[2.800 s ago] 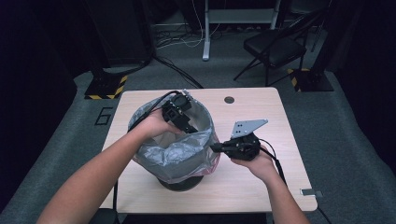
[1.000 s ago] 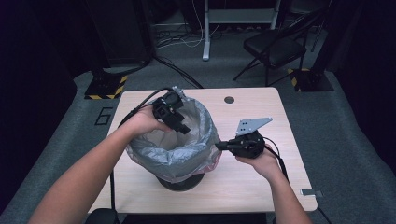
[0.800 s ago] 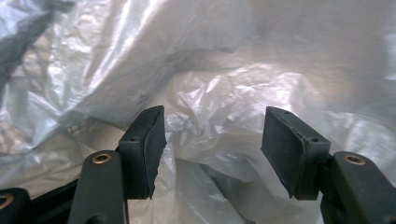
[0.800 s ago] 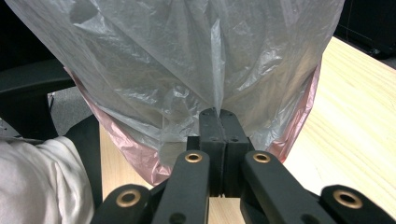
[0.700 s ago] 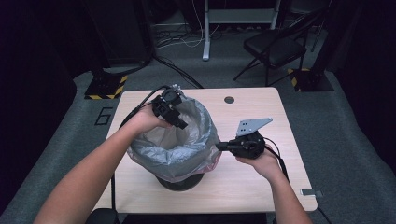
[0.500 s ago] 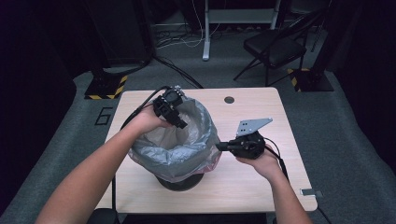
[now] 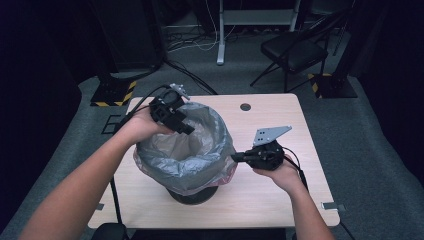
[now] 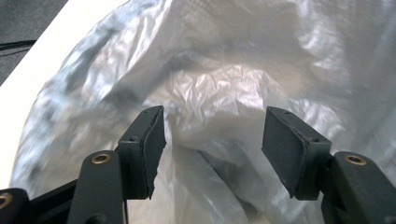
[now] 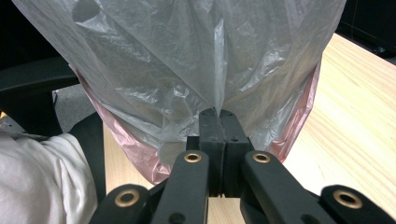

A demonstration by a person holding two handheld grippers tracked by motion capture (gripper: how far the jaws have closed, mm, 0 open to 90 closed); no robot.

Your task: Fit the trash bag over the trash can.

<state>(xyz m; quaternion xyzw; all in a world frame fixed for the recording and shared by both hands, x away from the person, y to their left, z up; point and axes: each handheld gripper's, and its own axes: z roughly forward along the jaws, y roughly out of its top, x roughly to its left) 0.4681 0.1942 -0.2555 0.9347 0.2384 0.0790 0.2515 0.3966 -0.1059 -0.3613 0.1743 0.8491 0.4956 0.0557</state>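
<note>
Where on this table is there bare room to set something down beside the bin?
The table is bare at its far right, between the round hole and the right tongs. A bare strip runs along the near edge, in front of the bin's base. The left half is crowded: the grey bag bulges there, with the left tongs at its rim.

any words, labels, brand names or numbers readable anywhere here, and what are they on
No text can be read in any view.
Grey bin liner: plain plastic, no print visible.
Left gripper and right gripper: black bodies, no legible label.
Wooden table: bare, just a round hole.
Yellow and black striped floor plates: hazard stripes, no words.
Pale mark on the floor left of the table: too blurred to read.
</note>
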